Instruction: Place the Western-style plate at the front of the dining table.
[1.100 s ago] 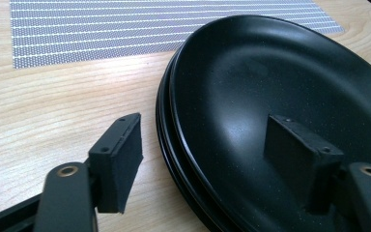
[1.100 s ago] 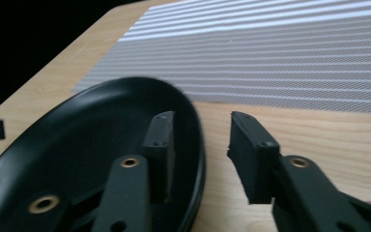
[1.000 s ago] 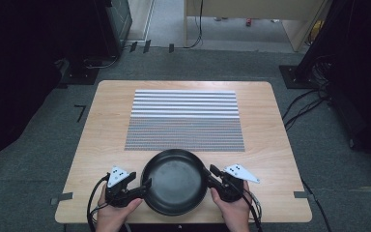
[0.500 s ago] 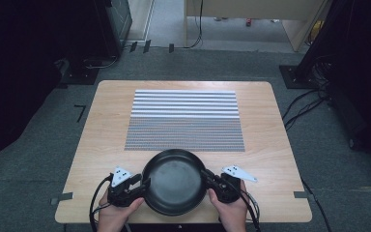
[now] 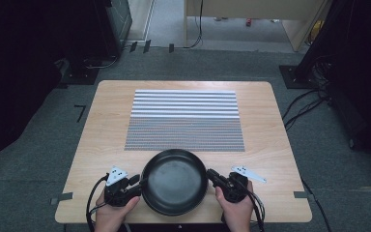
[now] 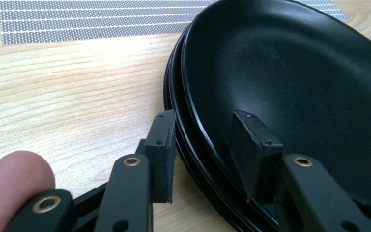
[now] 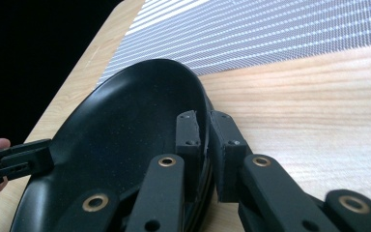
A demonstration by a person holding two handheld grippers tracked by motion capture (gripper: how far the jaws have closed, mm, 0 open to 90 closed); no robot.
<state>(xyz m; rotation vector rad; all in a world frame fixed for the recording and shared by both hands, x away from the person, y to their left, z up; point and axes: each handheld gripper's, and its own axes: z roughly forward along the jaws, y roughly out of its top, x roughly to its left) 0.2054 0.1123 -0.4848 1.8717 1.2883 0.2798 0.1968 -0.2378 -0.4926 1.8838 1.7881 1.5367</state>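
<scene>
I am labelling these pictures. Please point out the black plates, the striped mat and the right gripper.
black plates (image 5: 174,181): high view, bare inner bottom of the top plate.
striped mat (image 5: 184,120): high view, its middle.
right gripper (image 7: 204,126): right gripper view, between its fingertips at the rim.

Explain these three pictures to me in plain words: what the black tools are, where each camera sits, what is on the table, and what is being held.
A person stands at a wooden table and holds a two-jaw tool in each hand. The left hand-held gripper and the right hand-held gripper show from a fixed camera overhead. The other two pictures come from small cameras riding on each tool, looking along its black jaws. On the table lies a grey striped mat, and nearer the person black dishes; the left gripper view shows more than one, stacked. The right jaws are clamped on the rim. The left jaws straddle the opposite rim, with a gap on the inner side.
</scene>
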